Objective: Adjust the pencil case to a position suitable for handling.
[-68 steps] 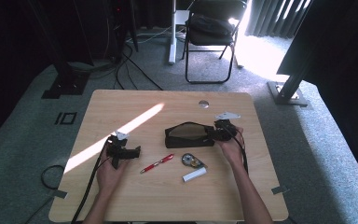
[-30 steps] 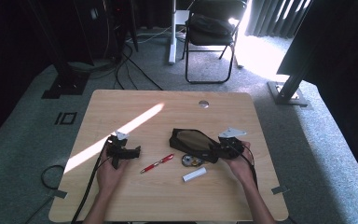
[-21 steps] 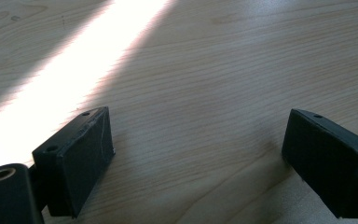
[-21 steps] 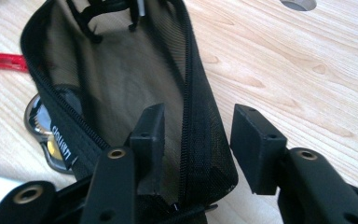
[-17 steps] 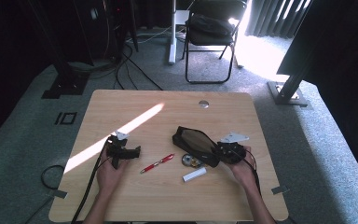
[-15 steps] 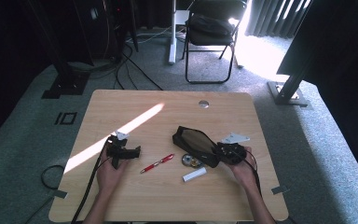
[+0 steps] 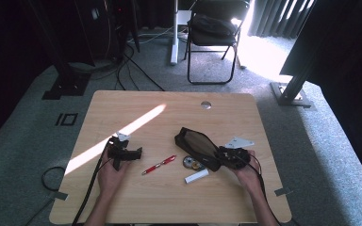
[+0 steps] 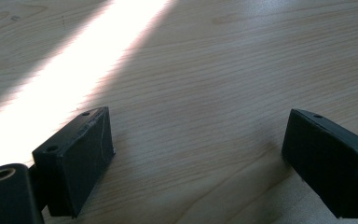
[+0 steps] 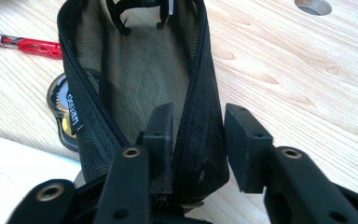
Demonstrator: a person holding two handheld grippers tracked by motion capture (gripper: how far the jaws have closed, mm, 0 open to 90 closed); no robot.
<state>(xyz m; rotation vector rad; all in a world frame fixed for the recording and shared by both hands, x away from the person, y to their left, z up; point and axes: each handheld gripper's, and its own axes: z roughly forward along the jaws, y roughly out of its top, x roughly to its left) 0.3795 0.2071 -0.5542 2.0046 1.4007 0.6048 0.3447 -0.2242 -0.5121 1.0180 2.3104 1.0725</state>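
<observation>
- The black mesh pouch (image 7: 199,148) lies on the counter (image 7: 169,197) right of centre, its unzipped mouth gaping. Its far end points up and left in the high view, and its near end is at the right claw (image 7: 224,157).
- In the right gripper view, the right claw (image 9: 196,140) has one jaw inside the pouch (image 9: 140,79) mouth and the other outside. The zipper-edged wall runs between them. The jaws have just been closing; the inner pad lies against the fabric, but a gap seems to remain at the outer pad, so I judge it not yet clamped.
- The left claw (image 7: 131,154) rests on the counter to the left with its jaws spread wide. Bare wood is between them in the left gripper view (image 8: 196,154).
- Handling, as a judgement: the pouch looks light, soft and floppy. The mesh will sag and fold, so a pinch on the stiffer zipper hem is the surest hold, though lifted there the body will hang limp.
- Just beside the pouch lie a red pen (image 7: 159,165), a small round tin or disc (image 7: 192,163) partly under it, and a white stick-like thing (image 7: 196,176).
</observation>
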